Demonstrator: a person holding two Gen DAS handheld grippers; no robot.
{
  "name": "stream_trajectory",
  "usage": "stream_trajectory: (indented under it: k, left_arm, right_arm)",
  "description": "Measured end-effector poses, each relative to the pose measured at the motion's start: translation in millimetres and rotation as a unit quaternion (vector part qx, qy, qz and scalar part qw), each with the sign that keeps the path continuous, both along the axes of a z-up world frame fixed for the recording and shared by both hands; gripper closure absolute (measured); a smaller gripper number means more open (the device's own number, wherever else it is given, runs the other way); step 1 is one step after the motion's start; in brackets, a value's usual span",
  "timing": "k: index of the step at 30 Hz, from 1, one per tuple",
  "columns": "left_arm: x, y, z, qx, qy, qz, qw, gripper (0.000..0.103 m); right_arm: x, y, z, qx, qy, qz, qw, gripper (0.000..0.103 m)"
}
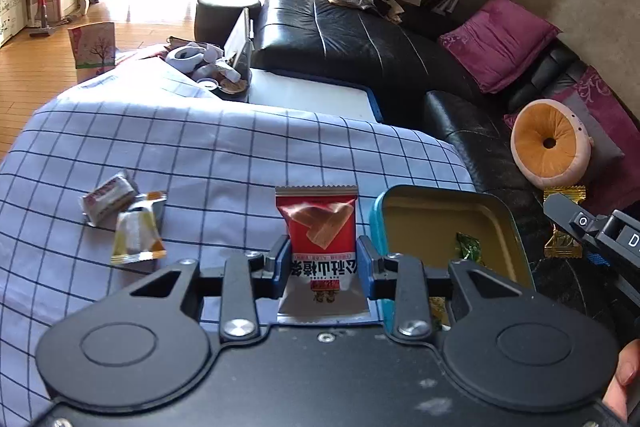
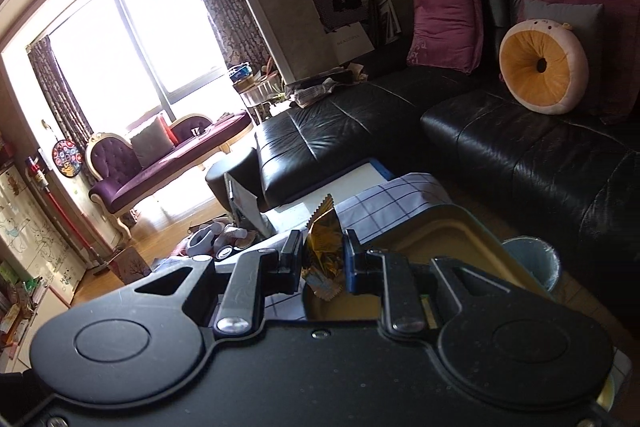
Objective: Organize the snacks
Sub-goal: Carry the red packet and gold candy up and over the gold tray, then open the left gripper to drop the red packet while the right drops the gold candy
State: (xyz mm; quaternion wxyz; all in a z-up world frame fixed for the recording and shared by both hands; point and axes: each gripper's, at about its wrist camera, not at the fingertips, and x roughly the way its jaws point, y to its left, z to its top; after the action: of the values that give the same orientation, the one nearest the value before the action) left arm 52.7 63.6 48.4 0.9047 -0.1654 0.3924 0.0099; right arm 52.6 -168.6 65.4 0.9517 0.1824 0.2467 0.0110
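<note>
1. Up front in the left wrist view: left gripper (image 1: 323, 259), matte black plastic with blue pads, clamped on a red snack packet (image 1: 320, 227) held upright between its fingers; glossy foil, crimped zigzag top edge, white lower band with printed characters.
2. Just right of those fingers: open teal tin (image 1: 376, 215), rounded-rectangle shape, smooth gold-coloured inside, with a small green wrapped sweet (image 1: 469, 247) lying in it.
3. Left of the fingers, well apart: two silver-and-orange foil packets (image 1: 132, 223), crinkled, lying overlapped on a white cloth with a thin dark grid (image 1: 200, 155), soft and slightly rumpled.
4. Far right edge of that view: right gripper (image 1: 562, 223), black and angular, pinching a gold sweet wrapper (image 1: 564, 245) with serrated ends showing above and below the fingers.
5. Closer in the right wrist view: right gripper (image 2: 323, 257) closed on the same gold sweet wrapper (image 2: 324, 247), shiny, creased foil with a sawtooth tip pointing upward.
6. Directly beyond and below the right fingers: teal tin (image 2: 452, 213), its curved gold interior in shadow.
7. Further back: black leather sofa (image 2: 400, 115), glossy and creased, bearing a round orange plush cushion (image 2: 540, 67) with a dimpled centre.
</note>
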Motion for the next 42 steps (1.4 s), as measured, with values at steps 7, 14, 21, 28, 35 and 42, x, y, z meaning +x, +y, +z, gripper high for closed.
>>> stream_trajectory:
  k: [7,14,21,28,35,42]
  left_arm:
    - [24.5,-52.8,-17.7,0.023,0.018,-0.026,0.9992,0.069]
    - [48.1,-94.5,-24.8,0.062,0.024,-0.049,0.9965,0.069]
    - [74.9,-122.6,-22.7,0.107,0.029,-0.069,0.9914,0.069]
    - [97.7,-135.4,-15.7,0.127,0.031,-0.071,0.9889,0.069]
    - [101.8,-147.3,-14.4,0.143,0.04,-0.073,0.9862,0.068]
    - [101.3,-156.3,-20.1,0.159,0.053,-0.079,0.9828,0.067]
  right_arm:
    - [-3.5,-40.3,-10.4,-0.002,0.025,-0.031,0.999,0.073]
    - [-2.0,-68.9,-20.5,0.015,0.05,-0.035,0.998,0.073]
    - [1.3,-74.2,-28.8,0.005,0.069,-0.023,0.997,0.073]
    - [4.5,-79.9,-33.3,0.001,0.079,-0.021,0.997,0.073]
    - [4.6,-81.3,-33.2,-0.009,0.083,-0.024,0.996,0.073]
    - [5.7,-82.6,-31.5,-0.007,0.085,-0.017,0.996,0.073]
